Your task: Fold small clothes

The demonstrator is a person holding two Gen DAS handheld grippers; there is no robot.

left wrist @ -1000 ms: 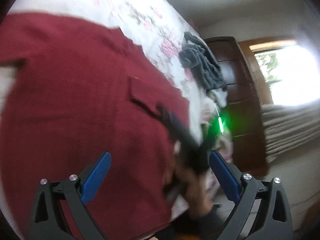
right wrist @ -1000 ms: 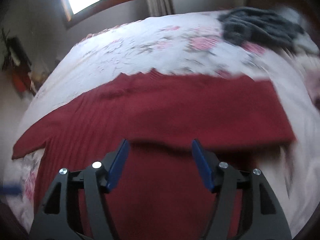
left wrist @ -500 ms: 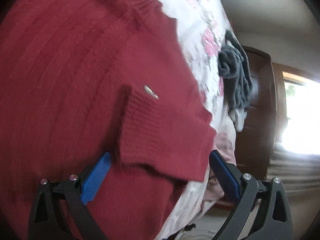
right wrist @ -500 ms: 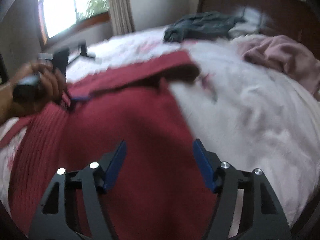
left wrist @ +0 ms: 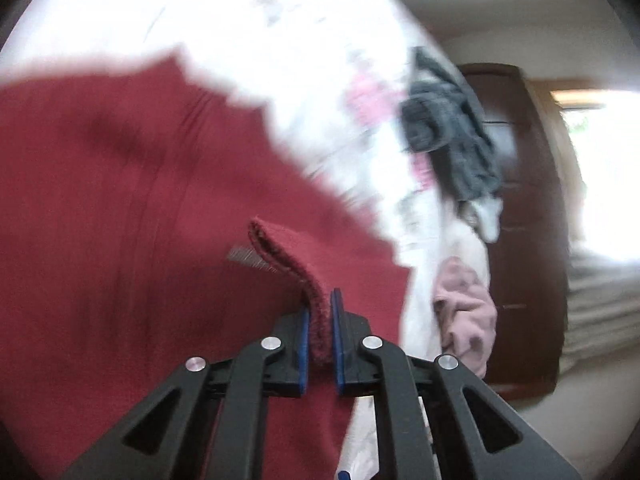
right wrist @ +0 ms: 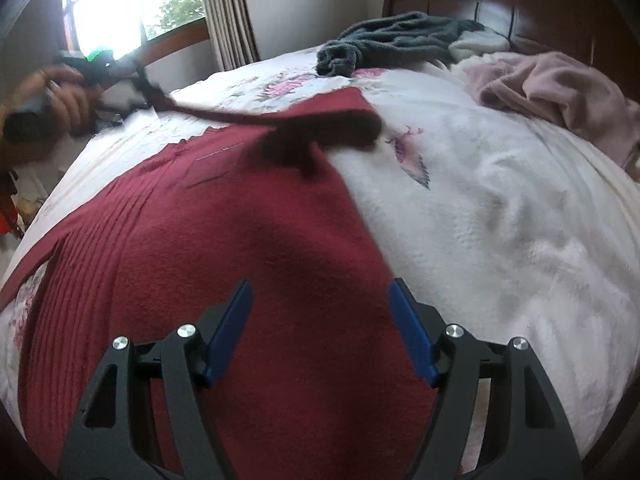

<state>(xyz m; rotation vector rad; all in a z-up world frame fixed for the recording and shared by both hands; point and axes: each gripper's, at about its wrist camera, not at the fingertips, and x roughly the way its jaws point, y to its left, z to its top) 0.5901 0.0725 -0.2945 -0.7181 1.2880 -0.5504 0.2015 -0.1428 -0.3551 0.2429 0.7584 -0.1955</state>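
Observation:
A dark red knit sweater (right wrist: pixel 248 216) lies spread on a white flowered bedspread (right wrist: pixel 500 200). My left gripper (left wrist: pixel 319 308) is shut on the cuff end of the sweater's sleeve (left wrist: pixel 296 256), which rises up from the body of the sweater (left wrist: pixel 120 208). In the right wrist view the same sleeve (right wrist: pixel 280 116) stretches off the bed toward the left gripper (right wrist: pixel 148 88), held in a person's hand (right wrist: pixel 60 100). My right gripper (right wrist: pixel 320 320) hovers open just above the sweater's near part, its blue pads (right wrist: pixel 230 328) holding nothing.
A grey garment (right wrist: pixel 392 40) and a pink one (right wrist: pixel 560 88) lie at the head of the bed by the dark wooden headboard (right wrist: pixel 520 4). A window (right wrist: pixel 120 4) with curtains is at the far left. Bare bedspread lies to the right of the sweater.
My left gripper went from open over the sleeve to shut on its cuff and has lifted it. The right gripper stayed open above the sweater.

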